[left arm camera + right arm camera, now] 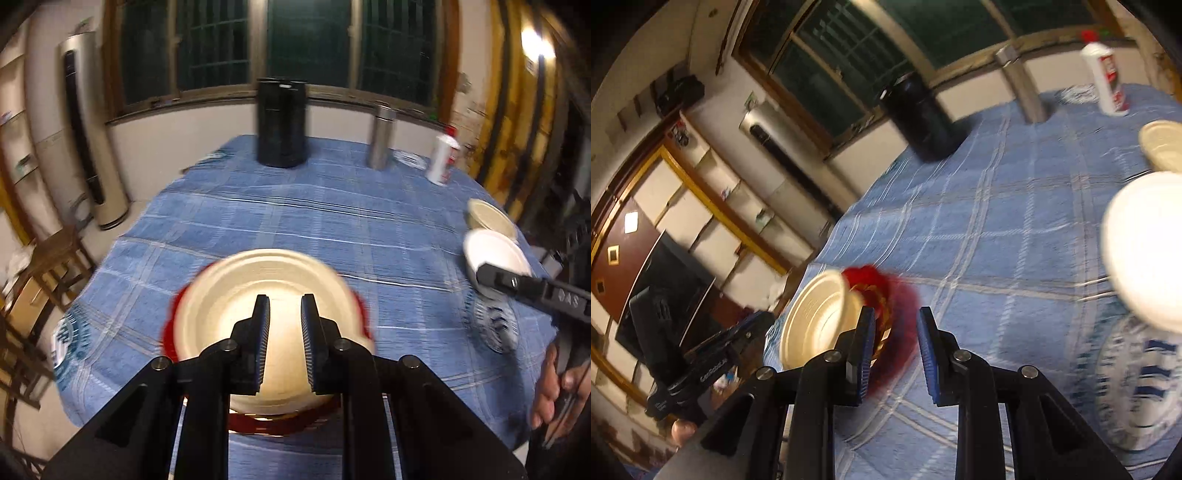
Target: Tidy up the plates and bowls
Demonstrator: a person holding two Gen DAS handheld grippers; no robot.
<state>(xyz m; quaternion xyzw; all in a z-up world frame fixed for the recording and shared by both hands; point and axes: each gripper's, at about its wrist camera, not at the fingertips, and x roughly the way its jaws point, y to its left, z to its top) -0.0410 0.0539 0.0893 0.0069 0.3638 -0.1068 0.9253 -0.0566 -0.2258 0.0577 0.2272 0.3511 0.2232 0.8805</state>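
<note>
Both wrist views look down close over the blue-clothed table (295, 221) – sharing its stacked plates (820, 321).

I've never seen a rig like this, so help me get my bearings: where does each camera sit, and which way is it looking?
Left wrist view: sits on the left gripper, looking along its fingers over the cream plate and blue tablecloth toward the window; a hand with the right gripper shows at right.
Right wrist view: sits on the right gripper, tilted, looking across the table toward the shelves; the left gripper shows at lower left.
Both show the cream plate on the red plate, white bowl, black canister and window.
</note>
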